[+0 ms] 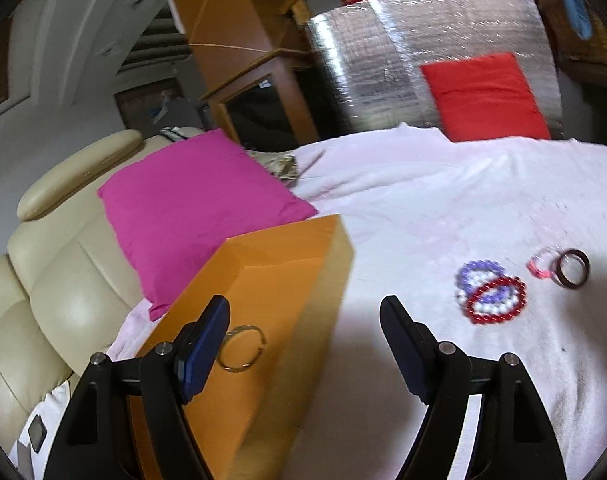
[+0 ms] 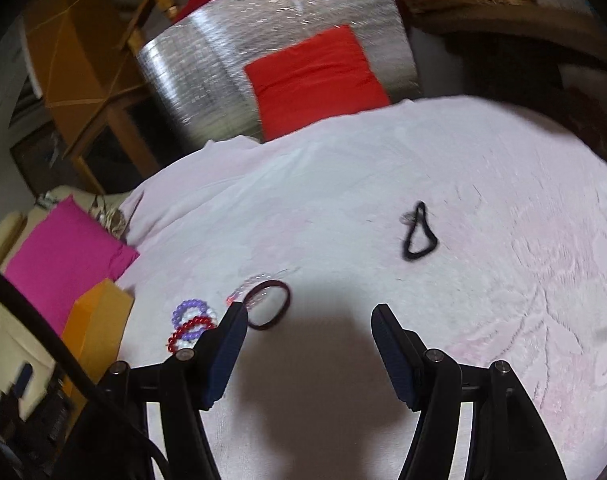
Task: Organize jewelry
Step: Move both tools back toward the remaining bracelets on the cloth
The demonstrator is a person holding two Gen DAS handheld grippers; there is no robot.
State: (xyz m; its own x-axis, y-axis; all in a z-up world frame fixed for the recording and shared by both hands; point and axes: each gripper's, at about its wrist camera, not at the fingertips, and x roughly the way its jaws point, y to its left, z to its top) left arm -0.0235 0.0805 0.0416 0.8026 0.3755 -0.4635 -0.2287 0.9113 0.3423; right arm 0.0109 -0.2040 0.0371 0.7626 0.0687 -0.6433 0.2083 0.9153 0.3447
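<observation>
White bedding point(image 1: 443, 208) covers the bed. On it sits an orange box point(image 1: 263, 300) with a thin silver ring point(image 1: 241, 348) on top. Bead bracelets point(image 1: 491, 296), a dark bangle point(image 1: 573, 268) and a black loop point(image 2: 419, 232) lie nearby. Left gripper point(image 1: 303, 316) and right gripper point(image 2: 307, 324) have fingers apart, holding nothing.

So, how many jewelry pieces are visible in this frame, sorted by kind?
Beaded bracelets: 3, purple, white, red
Bangles: 2, dark maroon, thin metal one on the orange box
Small pink piece, too blurred to name: 1
Black loop: 1
Total: 7
</observation>
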